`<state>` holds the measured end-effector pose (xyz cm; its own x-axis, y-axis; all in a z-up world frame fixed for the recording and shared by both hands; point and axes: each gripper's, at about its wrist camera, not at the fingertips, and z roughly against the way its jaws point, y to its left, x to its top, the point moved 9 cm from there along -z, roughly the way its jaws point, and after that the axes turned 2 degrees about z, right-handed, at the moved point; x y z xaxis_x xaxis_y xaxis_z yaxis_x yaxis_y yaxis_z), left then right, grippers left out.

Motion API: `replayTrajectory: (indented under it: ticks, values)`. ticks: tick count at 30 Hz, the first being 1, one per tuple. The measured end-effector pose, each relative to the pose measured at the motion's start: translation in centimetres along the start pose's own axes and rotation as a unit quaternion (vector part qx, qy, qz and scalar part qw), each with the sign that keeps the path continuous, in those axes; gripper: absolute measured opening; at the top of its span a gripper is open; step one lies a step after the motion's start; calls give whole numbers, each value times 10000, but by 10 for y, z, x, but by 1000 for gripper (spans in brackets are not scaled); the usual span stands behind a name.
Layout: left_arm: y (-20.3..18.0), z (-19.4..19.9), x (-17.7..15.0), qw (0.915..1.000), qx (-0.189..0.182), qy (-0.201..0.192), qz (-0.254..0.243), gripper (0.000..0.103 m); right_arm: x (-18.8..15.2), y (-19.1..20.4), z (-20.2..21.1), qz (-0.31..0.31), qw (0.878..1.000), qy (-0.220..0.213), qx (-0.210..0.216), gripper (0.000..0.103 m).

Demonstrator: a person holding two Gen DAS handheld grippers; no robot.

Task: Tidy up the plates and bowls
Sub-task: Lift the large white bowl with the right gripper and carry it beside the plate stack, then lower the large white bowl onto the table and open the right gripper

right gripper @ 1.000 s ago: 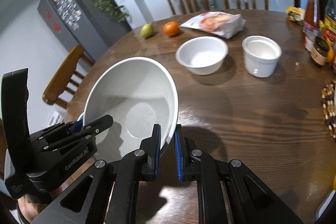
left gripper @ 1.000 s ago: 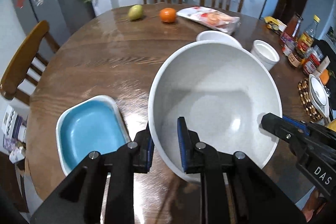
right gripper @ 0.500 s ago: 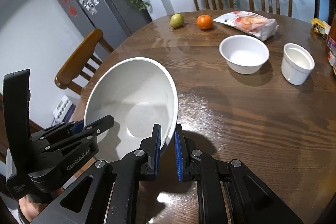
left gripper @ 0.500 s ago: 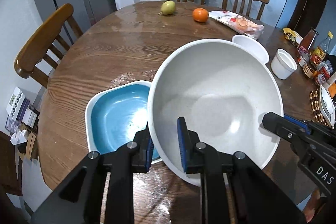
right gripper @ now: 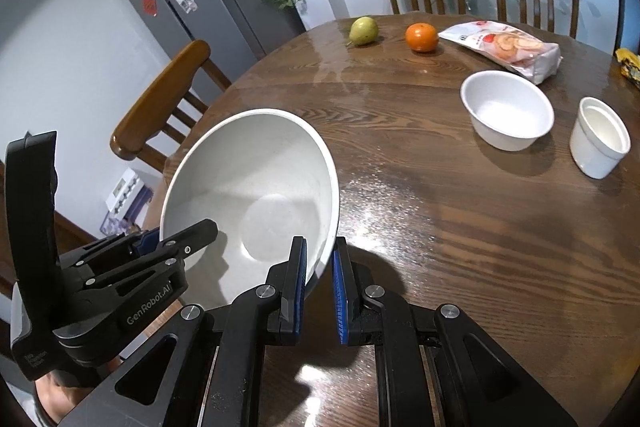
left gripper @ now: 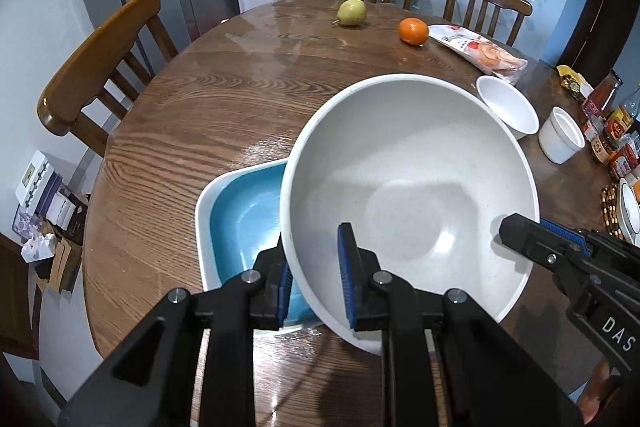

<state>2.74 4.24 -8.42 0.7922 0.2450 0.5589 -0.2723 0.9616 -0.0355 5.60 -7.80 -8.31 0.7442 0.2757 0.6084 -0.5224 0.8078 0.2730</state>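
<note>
Both grippers hold one large white bowl (left gripper: 408,187) above the round wooden table (left gripper: 208,107). My left gripper (left gripper: 316,279) is shut on the bowl's near left rim. On the opposite rim my right gripper (right gripper: 320,283) is shut, and the bowl (right gripper: 248,187) tilts toward its camera. Part of the bowl hangs over a blue square dish (left gripper: 244,223) with a white rim that lies on the table. A smaller white bowl (right gripper: 506,115) and a white ramekin (right gripper: 600,139) stand further right on the table.
A pear (right gripper: 363,30), an orange (right gripper: 421,37) and a snack packet (right gripper: 504,47) lie at the table's far side. Sauce bottles and jars (left gripper: 608,123) crowd the right edge beside a beaded trivet (left gripper: 610,205). Wooden chairs (left gripper: 100,67) ring the table.
Both grippers have carried the large bowl leftward across the table; the bowl now overlaps the blue dish, which earlier lay clear to its left.
</note>
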Motion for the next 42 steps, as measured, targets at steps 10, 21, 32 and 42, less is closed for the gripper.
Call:
replayTrajectory:
  ticks: [10, 21, 32, 42]
  values:
    - [-27, -13, 6, 9991, -271, 137, -282, 19, 4, -15, 6, -121, 9997, -40, -190, 14]
    - [-67, -69, 2, 9929, -443, 866, -684, 19, -20, -81, -29, -848, 9935, 553, -512, 14]
    - [-80, -89, 5, 9900, -549, 1111, -668, 30, -9, -94, -35, -945, 9921, 524, -642, 14]
    - [-73, -78, 25, 9929, -622, 840, -562, 79, -2, -104, -25, -1251, 9892, 367, -674, 34]
